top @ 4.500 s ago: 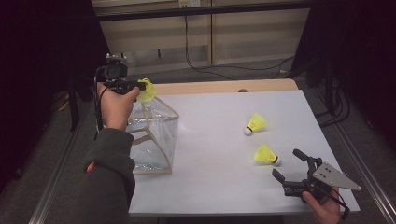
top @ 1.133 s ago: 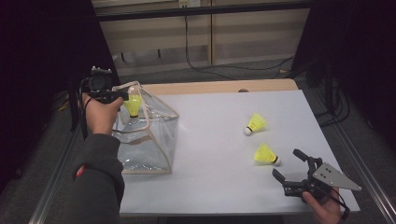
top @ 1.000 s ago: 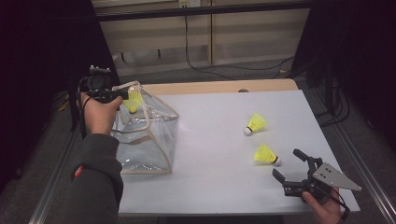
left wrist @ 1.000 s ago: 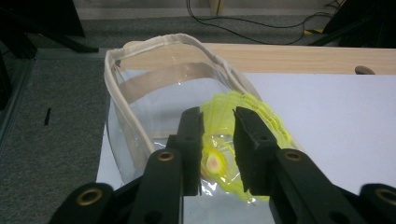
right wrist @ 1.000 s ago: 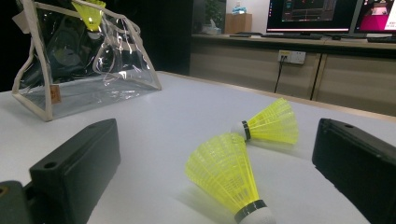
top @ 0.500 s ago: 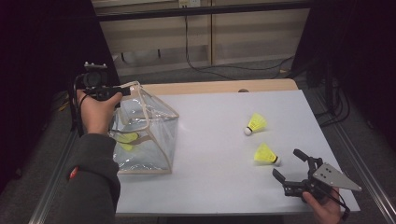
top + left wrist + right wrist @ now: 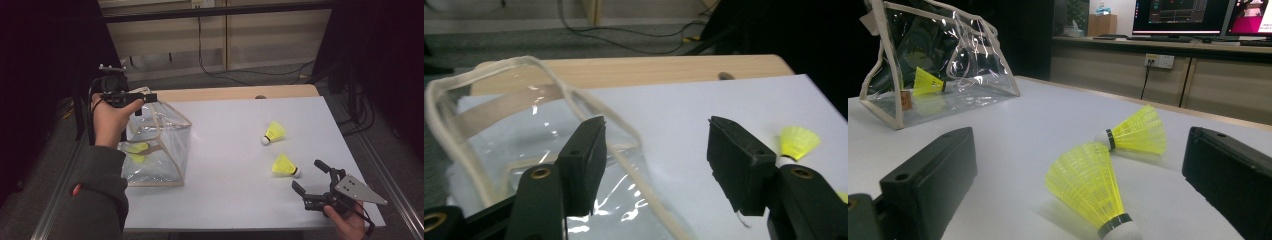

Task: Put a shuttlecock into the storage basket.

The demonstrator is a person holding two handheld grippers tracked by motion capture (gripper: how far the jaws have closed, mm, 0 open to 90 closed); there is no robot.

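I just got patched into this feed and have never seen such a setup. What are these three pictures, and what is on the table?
There is no robot arm: a person holds a two-jaw tool in each hand. The high view looks down on the white table. The other two pictures come from cameras riding on each tool, looking along its black jaws. The left gripper is above the clear bag, jaws open and empty. One yellow shuttlecock lies inside the bag. Two more shuttlecocks lie loose on the table: the far one and the near one, which lies just ahead of the right gripper. Its jaws are open too.
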